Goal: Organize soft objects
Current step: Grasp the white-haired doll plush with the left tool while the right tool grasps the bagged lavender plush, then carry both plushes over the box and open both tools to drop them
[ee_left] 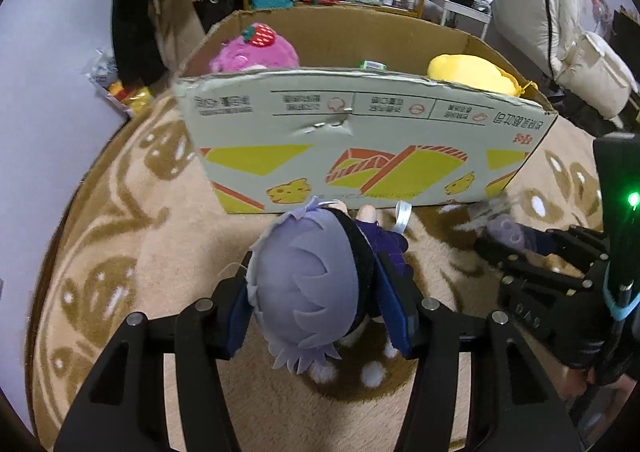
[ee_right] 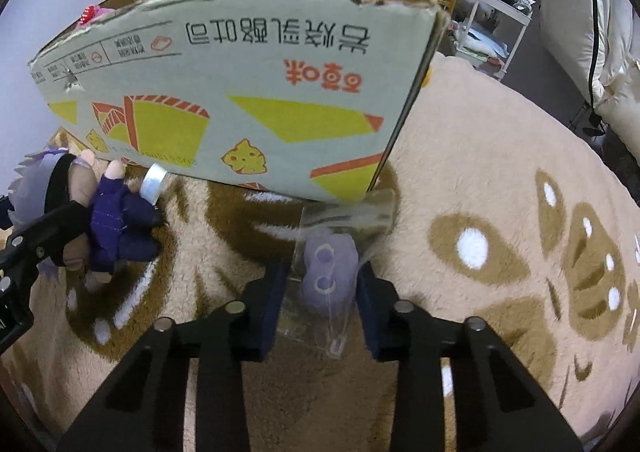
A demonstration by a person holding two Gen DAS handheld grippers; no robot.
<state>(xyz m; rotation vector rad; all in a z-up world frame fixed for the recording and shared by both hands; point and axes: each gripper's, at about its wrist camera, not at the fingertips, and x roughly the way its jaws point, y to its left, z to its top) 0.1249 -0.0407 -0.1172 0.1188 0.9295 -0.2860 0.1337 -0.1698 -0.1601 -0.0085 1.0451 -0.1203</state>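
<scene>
Two grips | left tool (ee_left: 320,308) pinching doll (ee_left: 308,292), right tool (ee_right: 320,288) pinching bagged plush (ee_right: 330,272) | before box (ee_left: 360,140) | lift clear of rim, then drop in.

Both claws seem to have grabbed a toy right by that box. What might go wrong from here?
The box wall stands tall just ahead, so the purple-haired doll in the left claw may bump it when lifted. The right claw pinches a small lilac toy through slippery clear wrapping, which might slide free.
</scene>
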